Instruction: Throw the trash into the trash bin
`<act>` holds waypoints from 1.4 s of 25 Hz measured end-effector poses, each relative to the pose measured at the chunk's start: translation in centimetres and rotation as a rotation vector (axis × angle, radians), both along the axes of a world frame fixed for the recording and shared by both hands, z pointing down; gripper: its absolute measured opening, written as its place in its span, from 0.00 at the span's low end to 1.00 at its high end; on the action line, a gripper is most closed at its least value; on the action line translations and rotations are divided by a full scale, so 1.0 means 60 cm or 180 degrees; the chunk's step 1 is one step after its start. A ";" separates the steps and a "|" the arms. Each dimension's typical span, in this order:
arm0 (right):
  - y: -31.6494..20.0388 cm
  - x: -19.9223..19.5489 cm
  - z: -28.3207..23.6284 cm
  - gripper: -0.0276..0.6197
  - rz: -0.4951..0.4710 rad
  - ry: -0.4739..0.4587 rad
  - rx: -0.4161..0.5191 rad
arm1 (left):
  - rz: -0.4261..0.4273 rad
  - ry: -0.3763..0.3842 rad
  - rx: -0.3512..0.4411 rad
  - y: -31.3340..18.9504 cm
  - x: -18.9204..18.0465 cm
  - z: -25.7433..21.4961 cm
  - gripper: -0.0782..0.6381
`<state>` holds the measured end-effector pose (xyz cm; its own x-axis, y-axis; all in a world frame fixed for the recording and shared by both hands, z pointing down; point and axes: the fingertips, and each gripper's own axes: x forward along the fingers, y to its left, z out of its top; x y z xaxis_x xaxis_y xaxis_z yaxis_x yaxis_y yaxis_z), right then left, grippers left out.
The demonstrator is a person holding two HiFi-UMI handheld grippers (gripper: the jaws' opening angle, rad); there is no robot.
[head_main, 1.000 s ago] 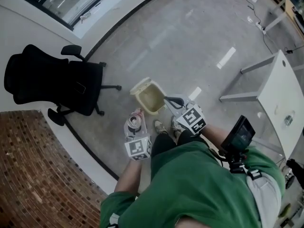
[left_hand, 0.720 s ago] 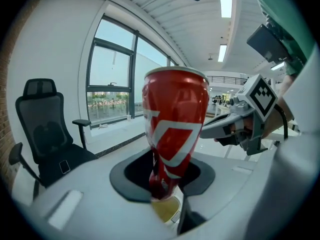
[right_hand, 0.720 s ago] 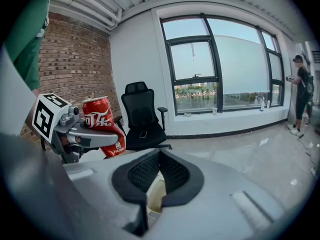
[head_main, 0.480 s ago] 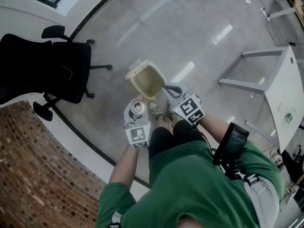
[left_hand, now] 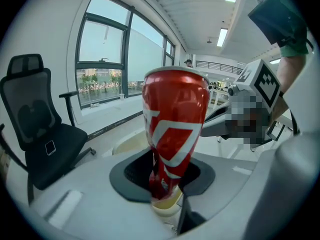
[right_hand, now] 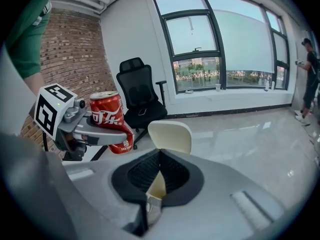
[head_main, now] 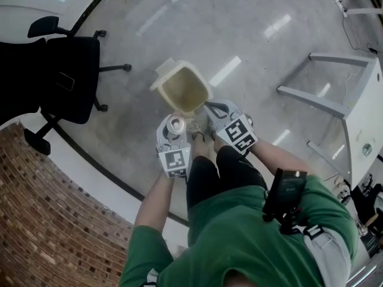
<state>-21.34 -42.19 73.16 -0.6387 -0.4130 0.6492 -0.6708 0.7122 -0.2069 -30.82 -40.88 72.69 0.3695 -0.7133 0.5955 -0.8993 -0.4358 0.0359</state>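
A red drink can [left_hand: 175,119] stands upright between the jaws of my left gripper [left_hand: 167,184], which is shut on its lower part. From above, the can's silver top [head_main: 176,123] shows at the left gripper [head_main: 175,125], just short of the cream trash bin [head_main: 197,79]. The bin's mouth faces up and nothing shows inside. My right gripper [head_main: 207,106] reaches the bin's near rim. In the right gripper view its jaws [right_hand: 159,181] are shut on the thin cream rim, with the bin [right_hand: 170,136] rising behind them and the can [right_hand: 109,119] to the left.
A black office chair [head_main: 54,70] stands left of the bin, beside a brick wall [head_main: 54,220]. A white table [head_main: 365,118] on metal legs is at the right. My shoes [head_main: 194,130] are just under the bin. Another person [right_hand: 307,79] stands far off by the window.
Both grippers have sunk toward the floor side by side, the can still in the left and the bin's rim still in the right. The bin has come down with them.
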 end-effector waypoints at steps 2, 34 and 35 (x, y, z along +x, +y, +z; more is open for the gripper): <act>-0.002 -0.002 0.033 0.05 -0.0007 0.0027 -0.0038 | -0.0014 0.0003 -0.0047 -0.003 -0.001 0.033 0.25; 0.003 -0.001 0.373 0.05 -0.0158 0.0469 -0.0435 | -0.0113 -0.0385 -0.0755 -0.035 0.015 0.430 0.25; 0.002 -0.001 0.373 0.05 -0.0153 0.0466 -0.0431 | -0.0108 -0.0409 -0.0775 -0.038 0.015 0.433 0.25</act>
